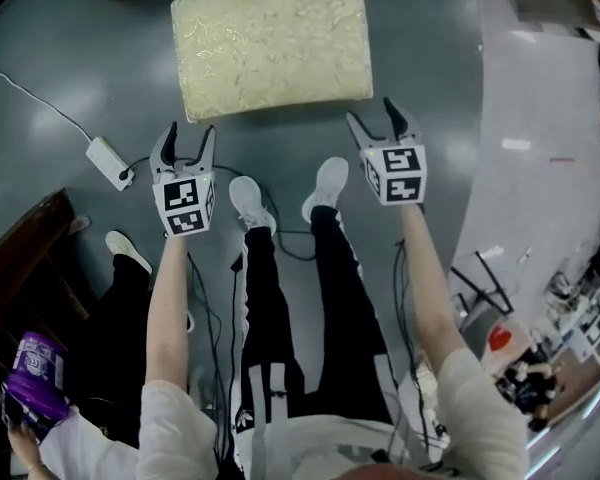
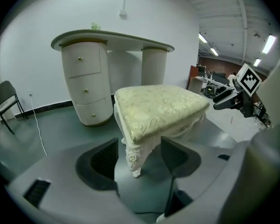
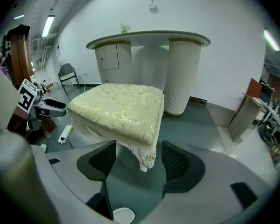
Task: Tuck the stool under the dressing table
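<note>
Left claw (image 1: 190,134), right claw (image 1: 372,116) spread, near stool (image 1: 270,43) edge

1. Glossy grey-green floor (image 1: 60,58) across the head view, patched with pale lamp reflections.
2. White power strip (image 1: 108,158) lying on it at nine o'clock.
3. Dark wooden cabinet (image 1: 20,258) at eight o'clock, cut off by the frame edge.
4. Plain white wall (image 2: 60,13) filling the left gripper view; dark folding chair (image 2: 5,90) before it at nine o'clock.
5. Ceiling strip lights (image 2: 269,43) at two o'clock there.
</note>
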Available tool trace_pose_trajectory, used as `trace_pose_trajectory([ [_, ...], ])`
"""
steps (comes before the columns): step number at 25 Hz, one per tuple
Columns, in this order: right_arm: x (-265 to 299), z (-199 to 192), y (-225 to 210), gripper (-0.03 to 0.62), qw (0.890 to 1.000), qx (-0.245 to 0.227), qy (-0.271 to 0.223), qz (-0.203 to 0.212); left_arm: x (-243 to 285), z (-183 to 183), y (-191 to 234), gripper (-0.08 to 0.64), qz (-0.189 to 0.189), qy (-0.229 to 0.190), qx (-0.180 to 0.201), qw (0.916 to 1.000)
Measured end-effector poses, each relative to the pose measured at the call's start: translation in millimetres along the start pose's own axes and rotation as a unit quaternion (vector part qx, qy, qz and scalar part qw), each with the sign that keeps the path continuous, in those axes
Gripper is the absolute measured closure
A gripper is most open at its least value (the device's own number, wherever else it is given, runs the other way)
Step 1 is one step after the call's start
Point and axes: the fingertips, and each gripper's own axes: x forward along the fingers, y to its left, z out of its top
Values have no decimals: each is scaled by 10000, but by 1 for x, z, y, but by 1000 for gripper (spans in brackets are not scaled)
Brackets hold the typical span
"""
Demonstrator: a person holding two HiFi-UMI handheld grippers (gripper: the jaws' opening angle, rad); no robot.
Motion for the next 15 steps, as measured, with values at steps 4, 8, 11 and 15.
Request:
trace_pose_trajectory([
  [4,43,-25,-4,311,9999,-22,116,-45,35,-27,-1,291,-68,166,47,9998],
  [8,72,-40,-5,311,9997,20,210,-115,59,-42,-3,291,-103,218,49,9997],
  [11,86,-48,-6,311,9995,23,264,-153,69,-46,-3,291,-59,165,-24,9998],
  [15,100,-51,-8,311,9994,-21,213,-257,79,-49,1,291,-9,79,-52,10000],
])
